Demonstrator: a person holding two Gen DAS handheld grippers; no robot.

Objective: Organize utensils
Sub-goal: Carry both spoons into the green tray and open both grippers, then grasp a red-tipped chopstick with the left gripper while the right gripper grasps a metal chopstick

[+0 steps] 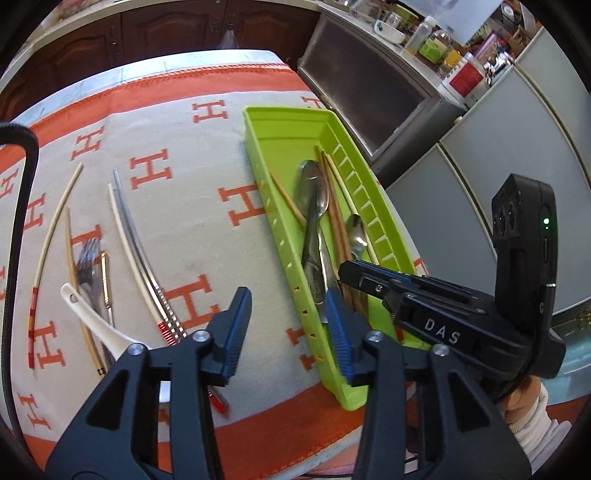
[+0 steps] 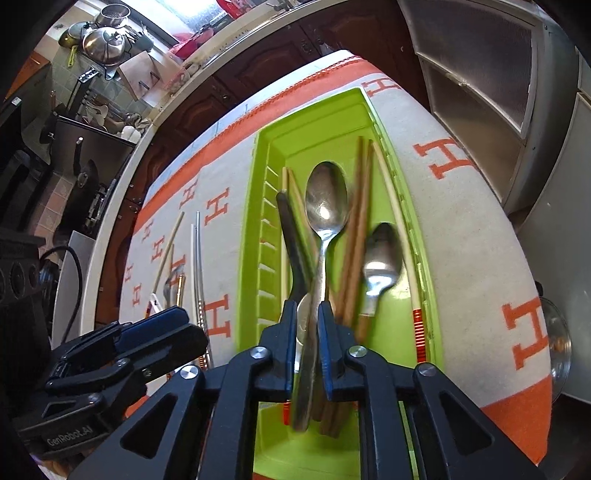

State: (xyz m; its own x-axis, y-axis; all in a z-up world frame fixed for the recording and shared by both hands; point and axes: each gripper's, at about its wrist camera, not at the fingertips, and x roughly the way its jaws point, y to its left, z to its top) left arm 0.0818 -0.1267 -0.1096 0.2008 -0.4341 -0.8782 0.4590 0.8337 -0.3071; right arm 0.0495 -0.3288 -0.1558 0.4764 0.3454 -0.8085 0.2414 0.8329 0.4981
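Note:
A lime-green utensil tray (image 1: 280, 129) (image 2: 306, 125) lies on the H-patterned cloth. It holds a large spoon (image 2: 327, 199), a small spoon (image 2: 382, 258), brown chopsticks (image 2: 356, 236) and a cream chopstick (image 2: 397, 229). My right gripper (image 2: 307, 325) is over the tray's near end, nearly shut on a black-handled utensil (image 2: 291, 236) that looks blurred; the same gripper shows in the left wrist view (image 1: 369, 280). My left gripper (image 1: 288, 328) is open and empty, above the cloth at the tray's left wall. On the cloth to the left lie a fork (image 1: 88, 266), a white spoon (image 1: 96, 325) and several chopsticks (image 1: 140, 251).
The table's near edge (image 1: 295, 454) is close below the left gripper. Grey cabinets (image 1: 498, 155) stand right of the table. A dark wooden counter (image 1: 147, 29) runs behind it. A black cable (image 1: 22, 206) hangs at the far left.

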